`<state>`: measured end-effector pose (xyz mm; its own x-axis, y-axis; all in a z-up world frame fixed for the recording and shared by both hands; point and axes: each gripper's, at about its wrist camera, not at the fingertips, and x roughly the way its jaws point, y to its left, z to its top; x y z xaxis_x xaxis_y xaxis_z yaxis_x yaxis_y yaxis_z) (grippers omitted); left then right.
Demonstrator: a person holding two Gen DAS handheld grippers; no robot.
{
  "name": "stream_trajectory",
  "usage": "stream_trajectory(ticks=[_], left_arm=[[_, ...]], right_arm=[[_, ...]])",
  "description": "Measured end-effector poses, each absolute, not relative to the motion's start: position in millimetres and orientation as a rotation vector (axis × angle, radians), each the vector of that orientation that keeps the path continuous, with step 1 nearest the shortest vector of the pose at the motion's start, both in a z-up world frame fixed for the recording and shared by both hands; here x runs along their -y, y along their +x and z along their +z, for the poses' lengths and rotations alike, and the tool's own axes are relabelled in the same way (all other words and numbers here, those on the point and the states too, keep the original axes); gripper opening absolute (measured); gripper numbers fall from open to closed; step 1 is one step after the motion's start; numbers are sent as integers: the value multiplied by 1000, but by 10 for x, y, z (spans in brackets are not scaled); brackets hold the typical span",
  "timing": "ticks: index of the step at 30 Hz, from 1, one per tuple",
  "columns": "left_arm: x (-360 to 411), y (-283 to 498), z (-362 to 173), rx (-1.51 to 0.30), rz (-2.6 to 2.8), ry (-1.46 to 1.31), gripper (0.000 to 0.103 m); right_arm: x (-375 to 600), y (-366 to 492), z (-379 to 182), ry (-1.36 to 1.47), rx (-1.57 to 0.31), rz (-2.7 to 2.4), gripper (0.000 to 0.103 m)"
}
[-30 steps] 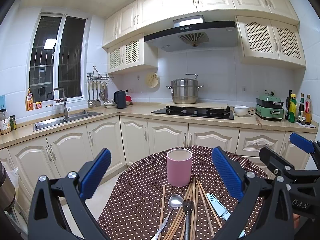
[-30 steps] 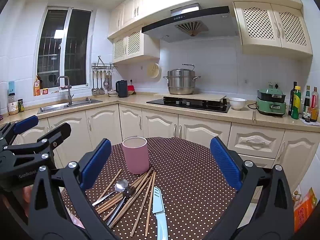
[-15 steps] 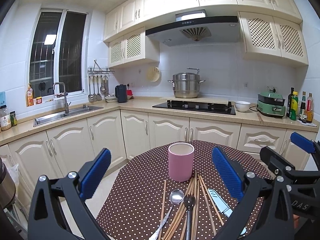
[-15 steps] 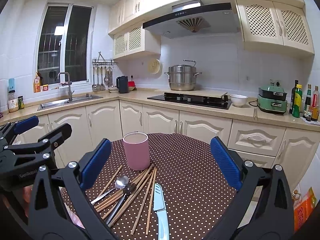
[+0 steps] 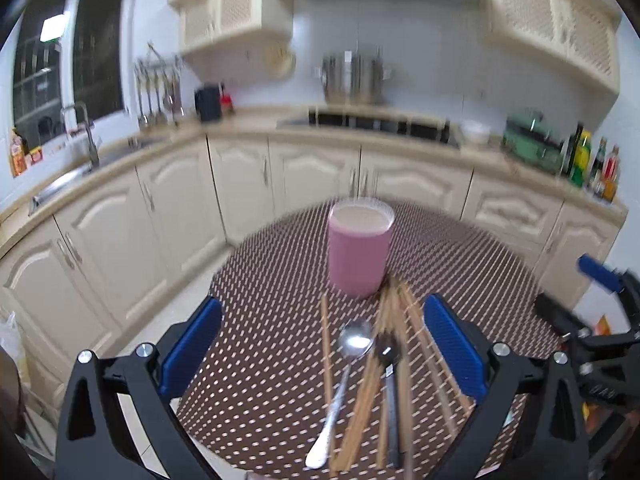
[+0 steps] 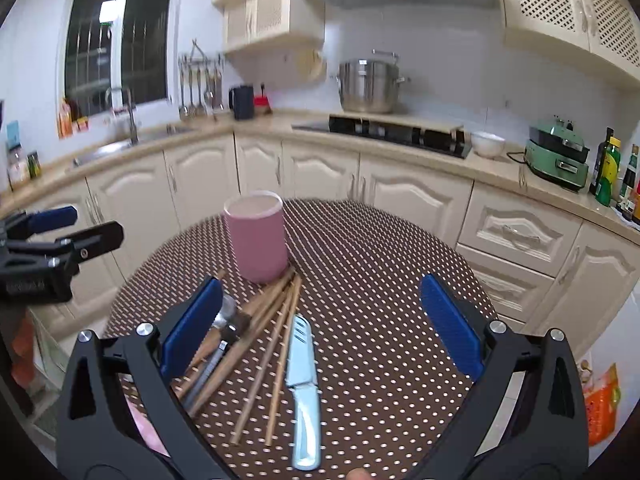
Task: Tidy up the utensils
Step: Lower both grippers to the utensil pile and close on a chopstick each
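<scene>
A pink cup (image 5: 359,251) (image 6: 258,236) stands upright on a round table with a brown dotted cloth (image 5: 460,264) (image 6: 380,280). In front of it lie several wooden chopsticks (image 5: 394,344) (image 6: 276,320), a silver spoon (image 5: 347,372), a dark-handled utensil (image 5: 389,380) and a pale blue knife (image 6: 303,364). My left gripper (image 5: 323,346) hangs open above the spoon and chopsticks. My right gripper (image 6: 320,328) hangs open over the knife. Neither holds anything. The spoon is partly hidden behind my right gripper's left finger (image 6: 192,326).
Cream kitchen cabinets (image 6: 320,168) and a countertop ring the table behind. A sink (image 6: 120,148) is at the left, a hob with a steel pot (image 6: 370,82) in the middle, a green appliance (image 6: 558,156) and bottles (image 6: 612,172) at the right. An orange bag (image 6: 602,400) lies on the floor.
Both grippers have tilted down and moved closer to the table; the cup and utensils now sit larger and higher in both views. Both stay open.
</scene>
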<state>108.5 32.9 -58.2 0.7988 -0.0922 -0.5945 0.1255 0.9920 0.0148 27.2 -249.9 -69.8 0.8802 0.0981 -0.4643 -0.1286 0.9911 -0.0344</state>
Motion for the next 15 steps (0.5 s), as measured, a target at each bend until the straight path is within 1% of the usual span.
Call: stream_trajectory(ticks=[3,6,8,9,10,11,13,15], left_arm=[[-424,1394,-806,-782,-153,45,99],[-496,1672,-1096,-919,-196,14,98],[-503,1806,-1283,-980,-195,15,86],[-498,1865,-1374,-1015,-187,19,78],[-503,1911,-1451,-1036,-186,17,74],[-497,1987,-1563,-1076,-202,3,73],[-471,2079,-1719,-1127,-213,-14,64],[-437,2147,-1858,-1169,-195,4,61]], right_arm=[[2514,446,-834,-91,-563,135,97],[2567,663,-1015,-70,-689,192,97],[2595,799,-1157,-55,-785,221,97],[2610,842,-1205,-46,-816,236,97],[2629,905,-1271,-38,-855,253,97],[2631,951,-1321,-39,-884,252,96],[2660,1027,-1379,-43,-925,248,93],[2677,1106,-1425,-40,-967,260,91]])
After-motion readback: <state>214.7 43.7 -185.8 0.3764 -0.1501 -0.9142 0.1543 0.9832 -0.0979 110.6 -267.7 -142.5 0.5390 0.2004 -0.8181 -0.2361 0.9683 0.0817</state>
